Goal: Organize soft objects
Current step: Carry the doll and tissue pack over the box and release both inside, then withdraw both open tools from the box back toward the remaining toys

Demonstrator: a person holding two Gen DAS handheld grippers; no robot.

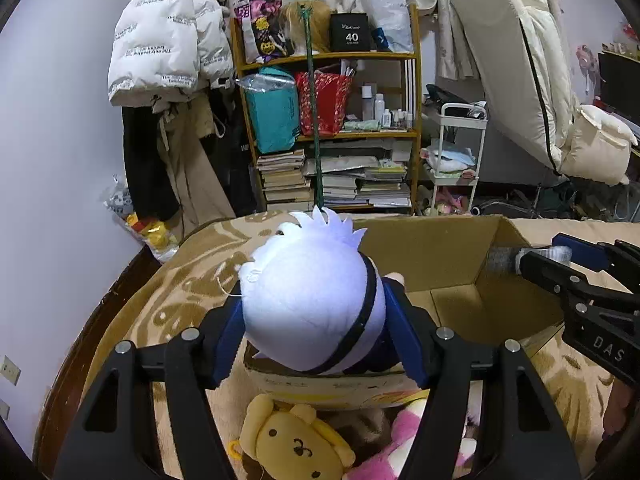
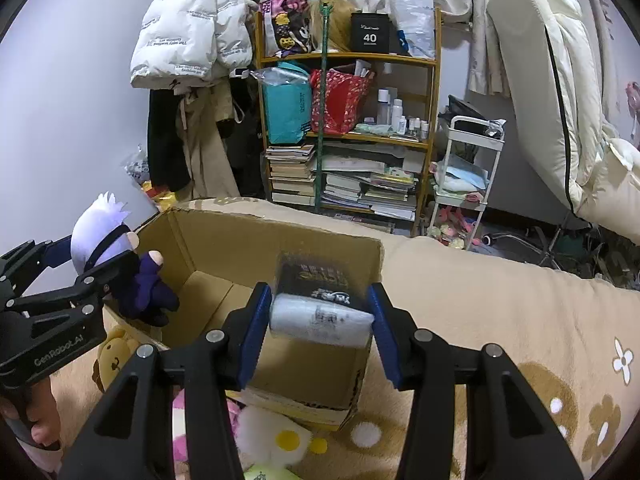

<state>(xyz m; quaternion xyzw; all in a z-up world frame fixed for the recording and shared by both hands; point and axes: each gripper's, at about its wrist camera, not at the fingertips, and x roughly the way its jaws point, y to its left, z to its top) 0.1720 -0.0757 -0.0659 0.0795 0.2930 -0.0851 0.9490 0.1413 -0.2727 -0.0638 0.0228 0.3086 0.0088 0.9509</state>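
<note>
A plush doll (image 1: 312, 292) with white hair, a black band and a dark blue body sits between the blue pads of my left gripper (image 1: 316, 300), which is shut on its head. The doll (image 2: 100, 228) hangs over the near left rim of an open cardboard box (image 1: 420, 232), its body dangling inside the wall. My right gripper (image 2: 320, 300) is shut on a plastic-wrapped packet (image 2: 320, 320), white with black print, held above the inside of the box (image 2: 224, 236). In the left wrist view the right gripper (image 1: 548, 256) enters from the right at the box's far corner.
The box stands on a beige flowered blanket (image 2: 480, 300). In front of it lie a yellow dog plush (image 1: 296, 444), a pink plush (image 1: 400, 428) and a white plush (image 2: 272, 432). Behind are a crowded shelf (image 1: 332, 128), a white cart (image 2: 468, 176) and hanging coats (image 1: 168, 40).
</note>
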